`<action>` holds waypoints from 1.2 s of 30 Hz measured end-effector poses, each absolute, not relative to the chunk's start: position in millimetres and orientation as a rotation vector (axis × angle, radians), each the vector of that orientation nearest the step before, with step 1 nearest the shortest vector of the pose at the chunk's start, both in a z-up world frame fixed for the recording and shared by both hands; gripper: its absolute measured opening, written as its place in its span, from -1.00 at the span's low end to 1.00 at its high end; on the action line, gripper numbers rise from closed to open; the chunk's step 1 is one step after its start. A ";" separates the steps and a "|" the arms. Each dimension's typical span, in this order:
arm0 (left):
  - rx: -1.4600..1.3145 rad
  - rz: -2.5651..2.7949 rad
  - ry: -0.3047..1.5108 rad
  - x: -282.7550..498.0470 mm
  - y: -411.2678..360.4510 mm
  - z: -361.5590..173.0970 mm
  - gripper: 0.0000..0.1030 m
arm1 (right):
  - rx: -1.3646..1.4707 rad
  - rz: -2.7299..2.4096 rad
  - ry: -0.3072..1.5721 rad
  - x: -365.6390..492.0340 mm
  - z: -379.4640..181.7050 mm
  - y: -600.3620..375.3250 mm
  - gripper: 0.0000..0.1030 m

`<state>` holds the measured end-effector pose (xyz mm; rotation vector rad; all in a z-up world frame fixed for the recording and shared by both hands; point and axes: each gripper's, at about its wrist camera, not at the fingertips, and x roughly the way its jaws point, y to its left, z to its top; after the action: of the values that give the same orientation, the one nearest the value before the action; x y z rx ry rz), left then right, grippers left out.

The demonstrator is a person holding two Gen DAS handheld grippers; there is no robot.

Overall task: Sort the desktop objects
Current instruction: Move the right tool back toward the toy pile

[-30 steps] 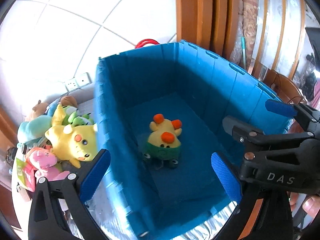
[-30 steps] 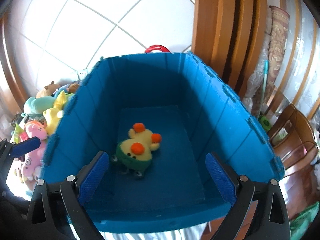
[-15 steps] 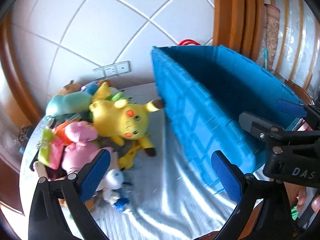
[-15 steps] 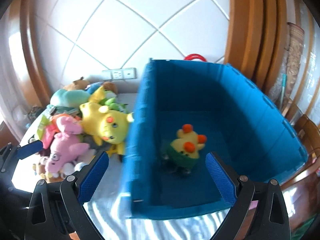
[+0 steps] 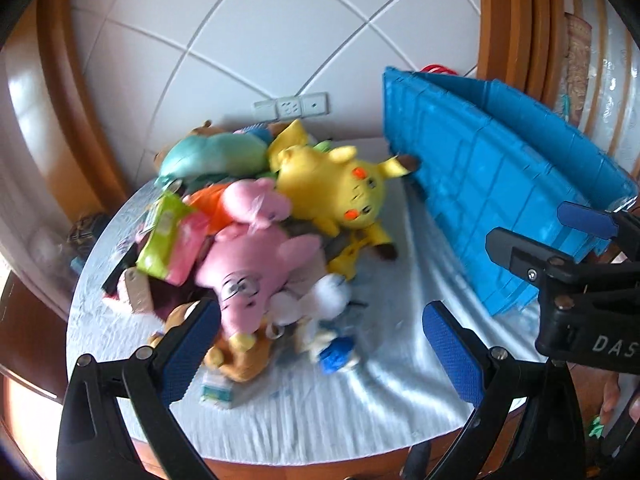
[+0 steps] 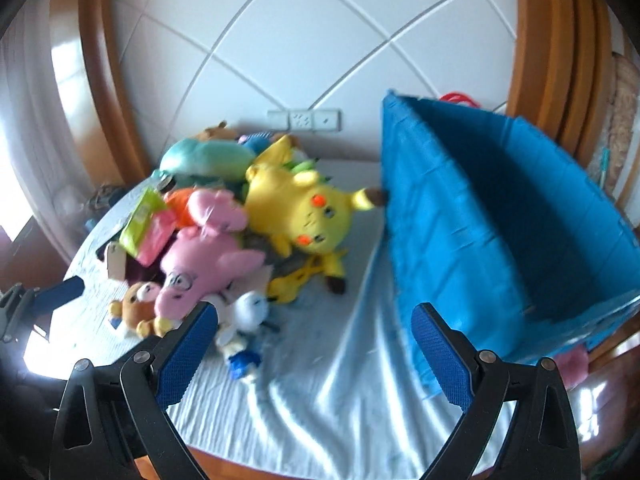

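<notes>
Left gripper point(image 5: 320, 344), left wrist view: blue-padded fingers spread wide, nothing between them, hovering over the near side of the plush pile. Pile sits on the left half of the round counter point(image 5: 360, 412), which is draped in a pale, wrinkled, slightly shiny cloth. Pink plush point(image 5: 256, 268) lies nearest, soft and rounded; yellow plush point(image 5: 340, 188) behind it, one ear tip touching the corner of the blue bin point(image 5: 500, 200). A small white-and-blue plush point(image 5: 324, 320) and a brown one lie at the pile's near edge. Bin is ribbed rigid plastic on the counter's right side. Right gripper seen at the right edge of this view.

Right gripper point(image 6: 312, 352), right wrist view: fingers likewise apart and empty, aimed between pile and bin. Bin interior mostly hidden from this angle. Image blurred.

Risk, as judgement: toys overlap and are squashy, so a pinch may catch two, or drag neighbours off the counter's left edge. Slick cloth could slide under a pull. Ear against the bin may snag.
</notes>
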<state>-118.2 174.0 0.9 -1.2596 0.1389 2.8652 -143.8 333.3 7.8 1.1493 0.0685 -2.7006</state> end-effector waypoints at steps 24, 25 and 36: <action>-1.493 3.016 -0.095 -91.4 48.8 -66.1 0.99 | 1.224 -2.368 0.189 -154.9 -67.1 201.1 0.91; -1.494 3.023 -0.097 -90.4 45.5 -68.3 0.99 | 1.223 -2.360 0.192 -155.7 -69.2 199.2 0.91; -1.534 3.009 -0.149 -93.7 -1.6 -96.2 0.99 | 1.268 -2.328 0.195 -164.9 -93.7 169.7 0.85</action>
<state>-93.7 -1.6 -96.2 -1.5340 -0.1492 3.0085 -164.9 169.7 -93.7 1.2679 0.1953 -2.3283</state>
